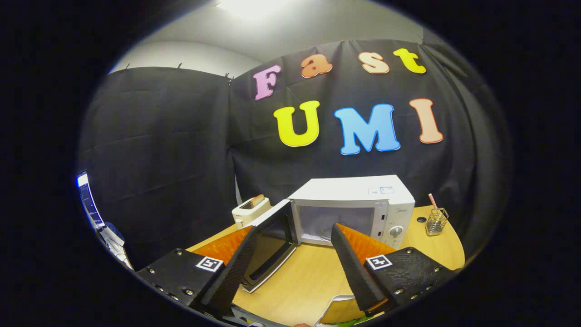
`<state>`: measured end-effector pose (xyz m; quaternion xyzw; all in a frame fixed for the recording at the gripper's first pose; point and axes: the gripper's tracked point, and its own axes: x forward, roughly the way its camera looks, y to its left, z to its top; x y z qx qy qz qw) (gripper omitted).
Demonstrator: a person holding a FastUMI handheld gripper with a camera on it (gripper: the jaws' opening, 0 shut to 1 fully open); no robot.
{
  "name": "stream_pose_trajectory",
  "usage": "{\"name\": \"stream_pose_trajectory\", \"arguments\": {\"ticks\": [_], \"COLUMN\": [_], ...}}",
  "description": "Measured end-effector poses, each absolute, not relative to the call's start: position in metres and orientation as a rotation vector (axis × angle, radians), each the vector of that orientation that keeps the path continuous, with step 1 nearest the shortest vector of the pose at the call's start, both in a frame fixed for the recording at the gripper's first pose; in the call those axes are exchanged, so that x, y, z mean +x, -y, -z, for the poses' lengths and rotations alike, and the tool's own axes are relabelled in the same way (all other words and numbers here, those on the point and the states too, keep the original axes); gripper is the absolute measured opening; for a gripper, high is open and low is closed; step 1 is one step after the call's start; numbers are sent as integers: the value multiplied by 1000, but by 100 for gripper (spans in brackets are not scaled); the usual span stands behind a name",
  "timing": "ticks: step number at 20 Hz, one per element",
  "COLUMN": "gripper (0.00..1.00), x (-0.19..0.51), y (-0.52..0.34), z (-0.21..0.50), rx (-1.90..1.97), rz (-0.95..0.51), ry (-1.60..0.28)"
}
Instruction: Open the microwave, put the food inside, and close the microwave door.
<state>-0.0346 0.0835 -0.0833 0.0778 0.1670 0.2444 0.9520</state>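
Your tool (290, 268) has its fingers spread apart with nothing between them, and the microwave (358, 206) beyond them stands with its door (272, 240) swung wide. The food (338, 311) seems to sit in a container just below the fingertips, so lower squarely over it and grip its rim firmly before lifting. On the wooden surface (308, 272), a toaster (250, 210) and wire holder (436, 221) flank the microwave.
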Motion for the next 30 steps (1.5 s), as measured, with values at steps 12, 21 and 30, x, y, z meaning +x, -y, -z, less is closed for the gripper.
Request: {"name": "stream_pose_trajectory", "arguments": {"ticks": [12, 21, 30], "gripper": [99, 99, 99], "x": [-14, -30, -60], "y": [9, 35, 45], "z": [166, 234, 283], "rx": [232, 294, 368], "rz": [-424, -443, -440], "ry": [-529, -742, -931]}}
